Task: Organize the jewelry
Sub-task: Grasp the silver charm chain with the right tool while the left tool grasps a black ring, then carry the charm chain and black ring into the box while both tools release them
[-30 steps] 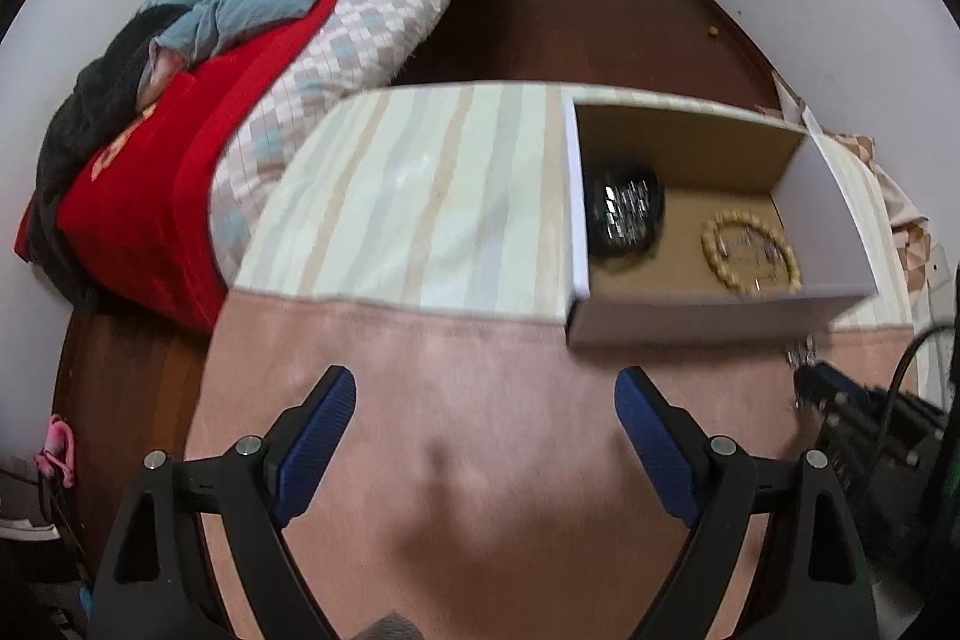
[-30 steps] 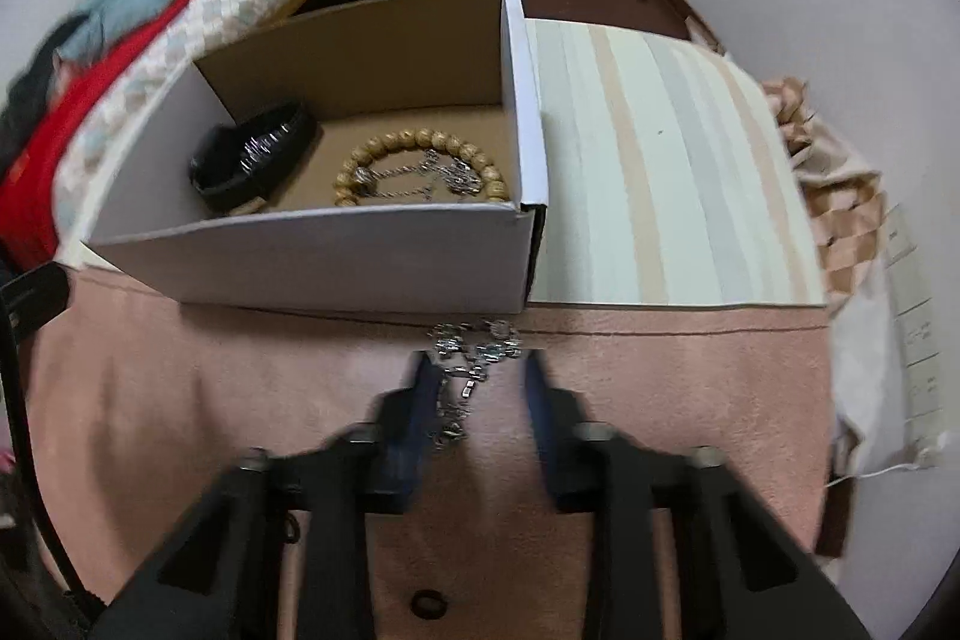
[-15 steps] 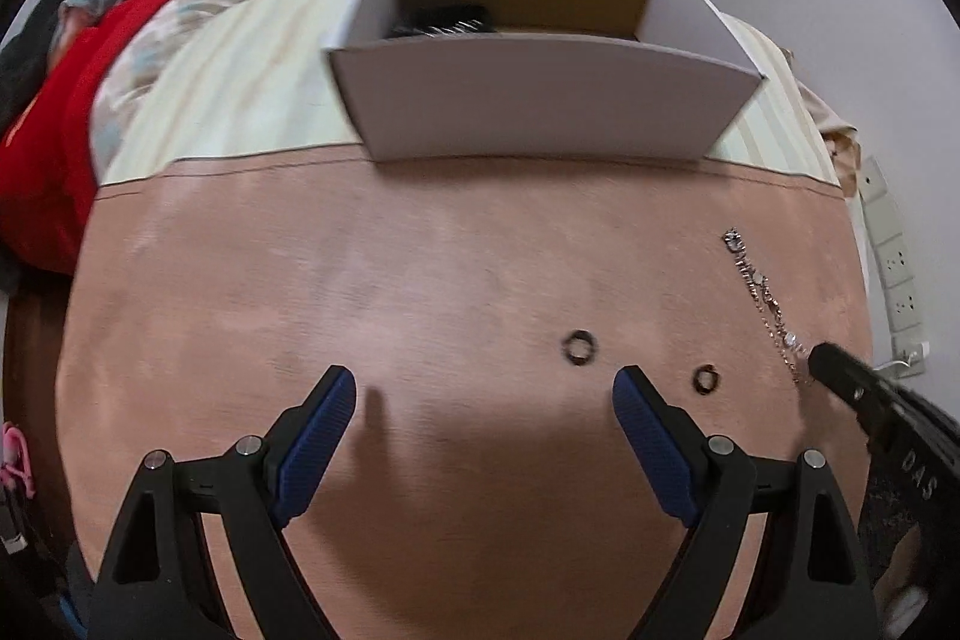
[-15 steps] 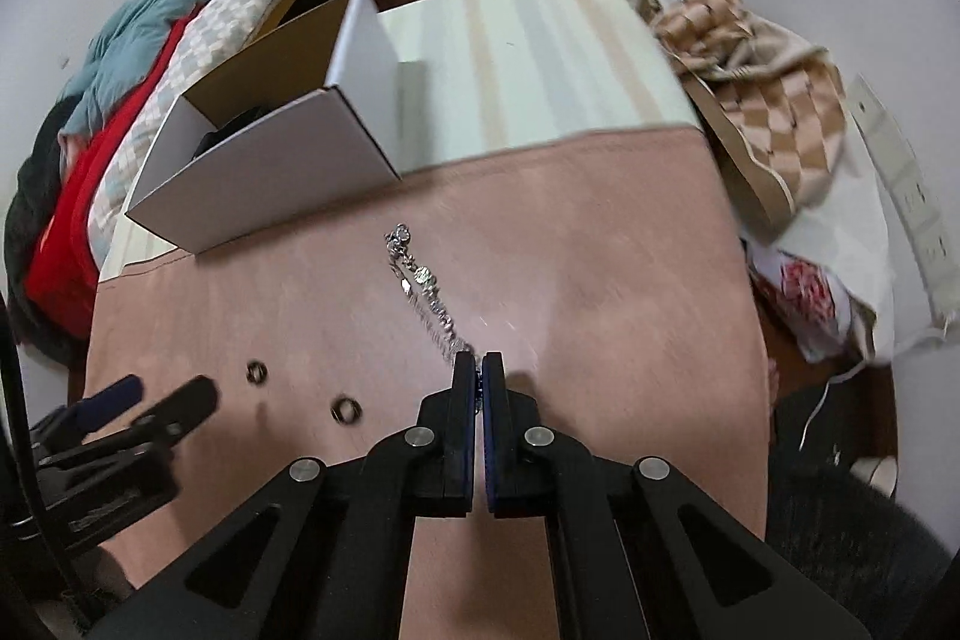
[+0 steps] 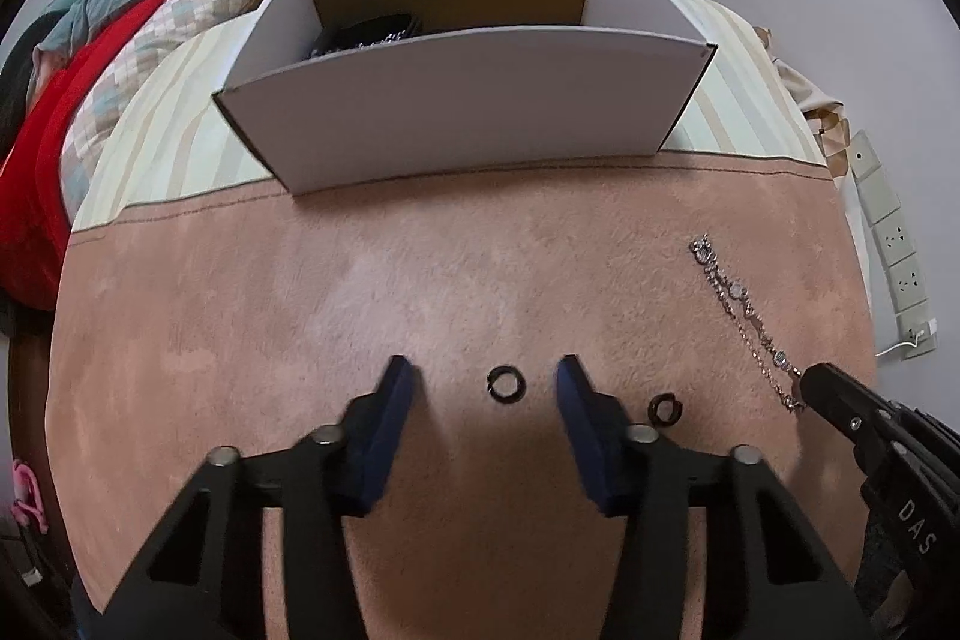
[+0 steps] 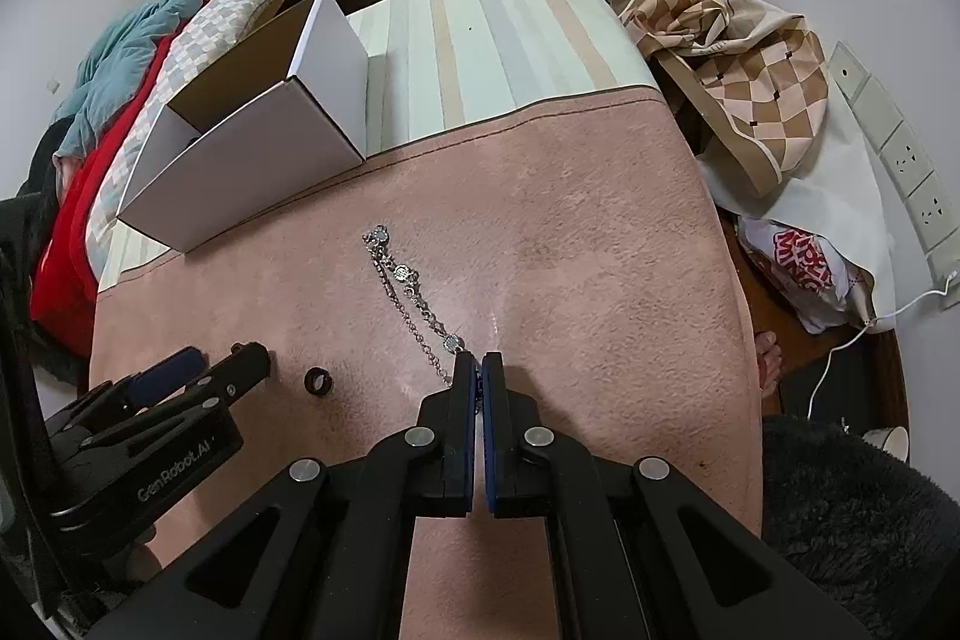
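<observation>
On the pink cloth (image 5: 300, 316) lie two small black rings. One ring (image 5: 505, 384) sits between the blue fingers of my left gripper (image 5: 483, 370); its jaws are closing and the pads stand apart from the ring. The other ring (image 5: 661, 408) (image 6: 318, 381) lies just to the right of that gripper. A silver chain bracelet (image 5: 738, 298) (image 6: 408, 280) lies stretched out on the cloth, and my right gripper (image 6: 478, 361) is shut on its near end. The white cardboard box (image 5: 468, 100) (image 6: 252, 160) stands behind, with a black bracelet (image 5: 372, 31) showing inside.
A striped cloth (image 6: 492, 28) covers the far half of the table. A bed with red and checked bedding (image 5: 90, 88) lies to the left. At the right are a checked cloth bag (image 6: 732, 58), a plastic bag (image 6: 804, 274) and wall sockets (image 5: 894, 244).
My left gripper came down from the box to the rings and its jaws narrowed around one ring. My right gripper shut on the chain and pulled it out straight, away from the box.
</observation>
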